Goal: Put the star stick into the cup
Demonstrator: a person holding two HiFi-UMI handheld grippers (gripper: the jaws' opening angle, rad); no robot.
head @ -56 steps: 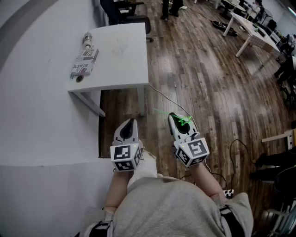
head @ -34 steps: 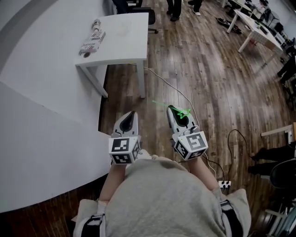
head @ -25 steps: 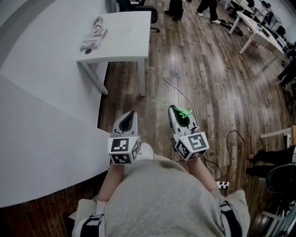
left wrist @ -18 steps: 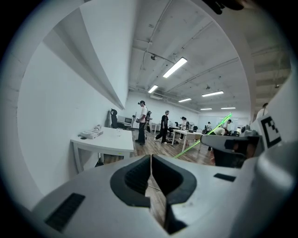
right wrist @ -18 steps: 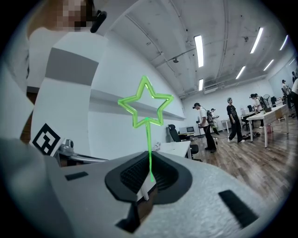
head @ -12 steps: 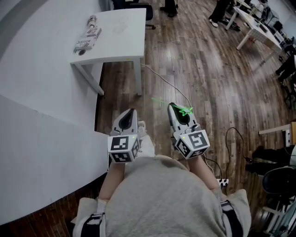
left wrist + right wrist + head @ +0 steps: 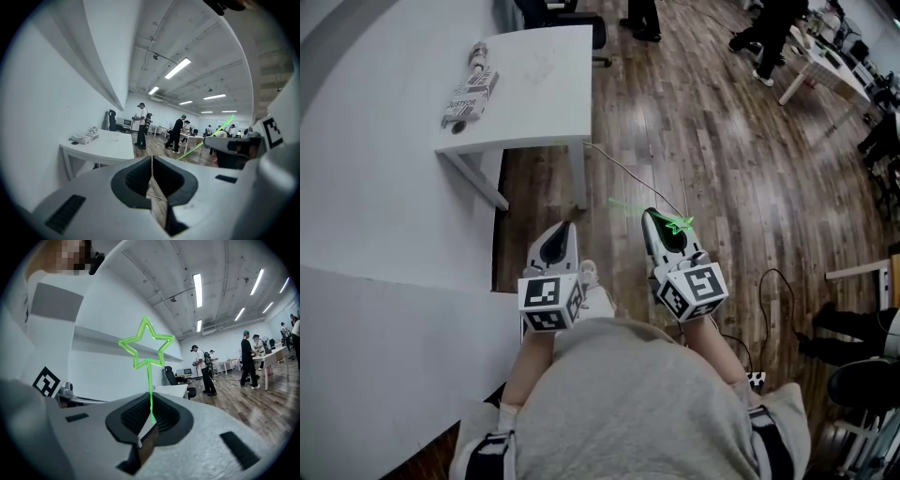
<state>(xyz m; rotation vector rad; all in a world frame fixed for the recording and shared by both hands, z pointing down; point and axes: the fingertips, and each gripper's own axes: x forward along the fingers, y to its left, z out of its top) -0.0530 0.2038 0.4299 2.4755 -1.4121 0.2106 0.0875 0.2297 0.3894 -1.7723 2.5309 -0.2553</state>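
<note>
Right gripper point(image 7: 151, 422) clamped star stick point(image 7: 149, 385) by thin stem, star above jaws. Left gripper point(image 7: 152, 164) closed, empty. Risk: stem could swivel in pinch, miss cup (none was in view).

Dark wood plank floor point(image 7: 722, 169) beneath and ahead of left tongs point(image 7: 566, 228) and right tongs point(image 7: 649, 216). White wall point(image 7: 366, 216) left of left tongs. White surface point(image 7: 539, 94) ahead-left, against wall. White desk point(image 7: 820, 70) far ahead-right. Ceiling strip lights point(image 7: 197, 289) lit.
</note>
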